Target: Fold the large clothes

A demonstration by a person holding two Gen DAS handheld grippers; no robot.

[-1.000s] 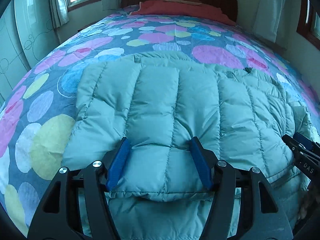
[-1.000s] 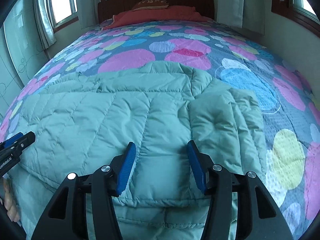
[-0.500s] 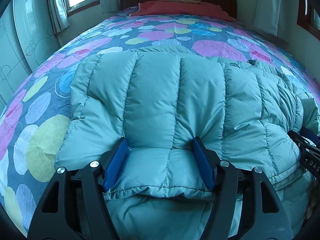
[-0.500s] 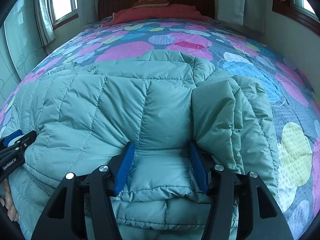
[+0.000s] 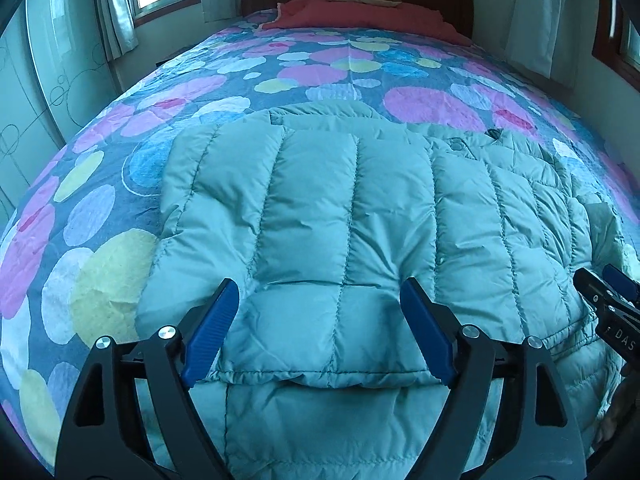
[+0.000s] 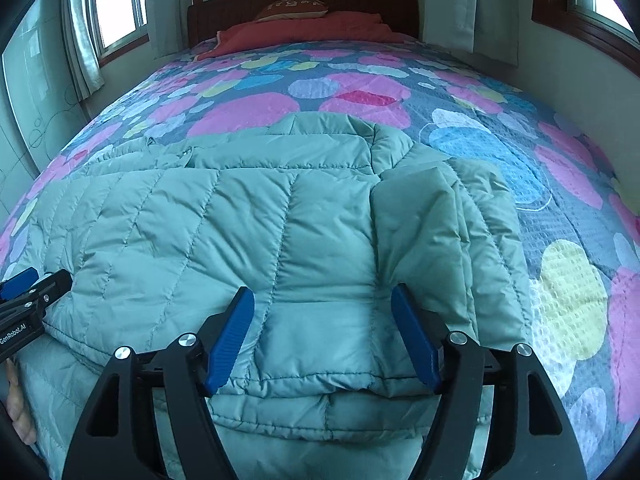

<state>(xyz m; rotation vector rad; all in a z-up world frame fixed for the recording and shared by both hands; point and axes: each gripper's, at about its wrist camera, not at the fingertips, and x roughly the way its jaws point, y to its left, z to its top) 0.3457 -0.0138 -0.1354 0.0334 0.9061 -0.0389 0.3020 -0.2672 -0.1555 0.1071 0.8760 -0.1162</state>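
A teal quilted puffer jacket [image 5: 320,200] lies folded over on itself on the bed, its doubled hem edge nearest me. My left gripper [image 5: 319,285] straddles that hem on the jacket's left part. Its jaws are opening, and the blue pads [image 5: 212,332] flank the fabric without pinching it. My right gripper [image 6: 323,291] straddles the hem of the jacket [image 6: 240,220] on the right part. Its jaws are opening too, with fabric lying loosely between them. A folded-in sleeve [image 6: 440,216] rests beside its right pad. Each gripper shows at the edge of the other's view, the right gripper [image 5: 604,300] and the left gripper [image 6: 32,292].
The bedspread [image 5: 100,200] has coloured ovals and stretches far beyond the jacket on every side. A red pillow [image 5: 360,16] and a dark wooden headboard [image 6: 304,0] stand at the far end. Curtained windows [image 6: 120,12] flank the bed. A person's fingers [image 6: 16,412] show at lower left.
Both pairs of jaws have widened and no longer pinch the hem. The jacket's top layer, lifted and bulging half a second ago, has sunk flat onto the layer below.
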